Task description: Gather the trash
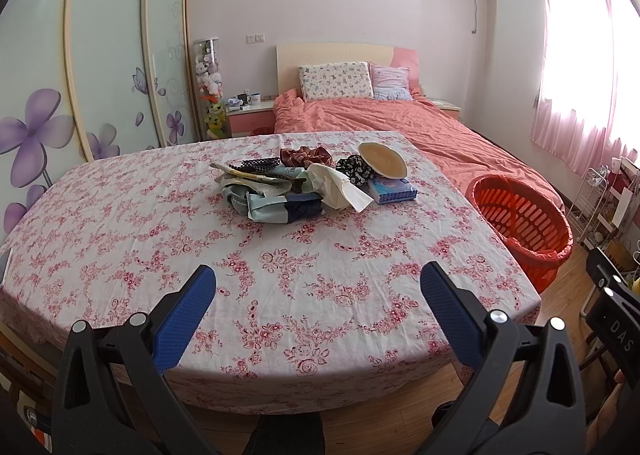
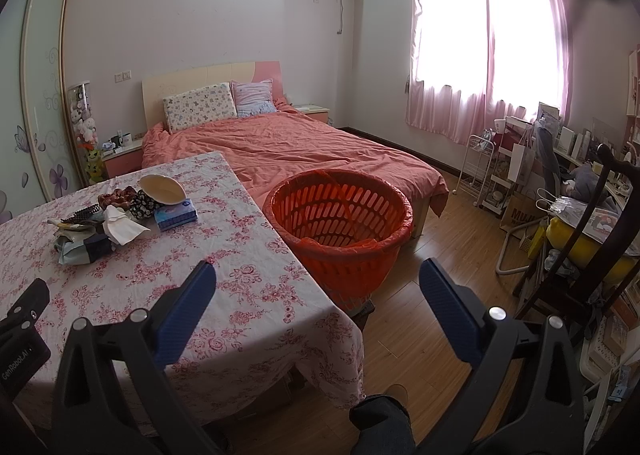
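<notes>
A heap of trash [image 1: 280, 187] lies at the far middle of the table with the floral cloth [image 1: 160, 215]: crumpled wrappers, a white tissue [image 1: 340, 187], a blue tissue pack [image 1: 392, 191], a shallow paper bowl [image 1: 382, 161] and dark patterned scraps. The same trash heap [image 2: 112, 215] sits far left in the right wrist view. An orange slatted basket [image 1: 524, 223] lined with an orange bag stands on the floor beside the table's right edge; the basket [image 2: 340, 223] looks empty. My left gripper [image 1: 318, 279] hangs open over the table's near part. My right gripper [image 2: 318, 279] is open over the table's corner, short of the basket.
A bed with a salmon cover [image 2: 300, 151] lies behind the table and basket. Wardrobe doors [image 1: 100, 75] line the left wall. A white wire cart [image 2: 480, 171], bags and a dark chair [image 2: 592, 247] crowd the right side. Wooden floor [image 2: 452, 239] shows right of the basket.
</notes>
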Demonstrator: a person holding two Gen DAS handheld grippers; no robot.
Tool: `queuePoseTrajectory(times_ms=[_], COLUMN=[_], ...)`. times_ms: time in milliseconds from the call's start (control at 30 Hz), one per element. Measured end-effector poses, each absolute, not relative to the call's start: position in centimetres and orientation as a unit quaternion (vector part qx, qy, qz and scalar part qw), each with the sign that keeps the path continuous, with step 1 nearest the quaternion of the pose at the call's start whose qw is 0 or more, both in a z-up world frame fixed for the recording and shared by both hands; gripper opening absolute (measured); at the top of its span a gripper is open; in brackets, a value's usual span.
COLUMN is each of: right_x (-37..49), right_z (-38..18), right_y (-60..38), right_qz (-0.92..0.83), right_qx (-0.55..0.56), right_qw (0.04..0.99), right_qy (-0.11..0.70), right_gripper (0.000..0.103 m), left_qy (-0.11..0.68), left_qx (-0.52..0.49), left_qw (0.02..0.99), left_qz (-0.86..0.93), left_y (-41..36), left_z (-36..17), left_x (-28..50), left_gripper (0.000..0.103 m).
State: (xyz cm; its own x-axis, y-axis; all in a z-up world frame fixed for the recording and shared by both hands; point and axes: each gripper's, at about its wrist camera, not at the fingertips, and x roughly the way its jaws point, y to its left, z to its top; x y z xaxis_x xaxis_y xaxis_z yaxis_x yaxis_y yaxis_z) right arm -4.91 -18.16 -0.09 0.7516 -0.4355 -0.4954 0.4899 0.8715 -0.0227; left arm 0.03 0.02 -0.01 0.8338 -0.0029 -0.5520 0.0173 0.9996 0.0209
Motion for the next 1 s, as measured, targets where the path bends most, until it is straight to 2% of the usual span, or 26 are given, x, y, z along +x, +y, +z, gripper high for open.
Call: queuePoseTrajectory(times_ms=[1000], right_x=[-4.71], right_z=[-0.12], right_y=[-17.96], right_qz=[-0.247], right_qx=[0.053], right_qw=[0.934], right_qy=[0.252], right_gripper=[0.099], left_qy=[0.29], left_qx=[0.012], left_qw=[0.957], left_qz=[-0.006], left_y=[0.03], left_z=[-0.02], left_x=[0.04], left_gripper=[0.101])
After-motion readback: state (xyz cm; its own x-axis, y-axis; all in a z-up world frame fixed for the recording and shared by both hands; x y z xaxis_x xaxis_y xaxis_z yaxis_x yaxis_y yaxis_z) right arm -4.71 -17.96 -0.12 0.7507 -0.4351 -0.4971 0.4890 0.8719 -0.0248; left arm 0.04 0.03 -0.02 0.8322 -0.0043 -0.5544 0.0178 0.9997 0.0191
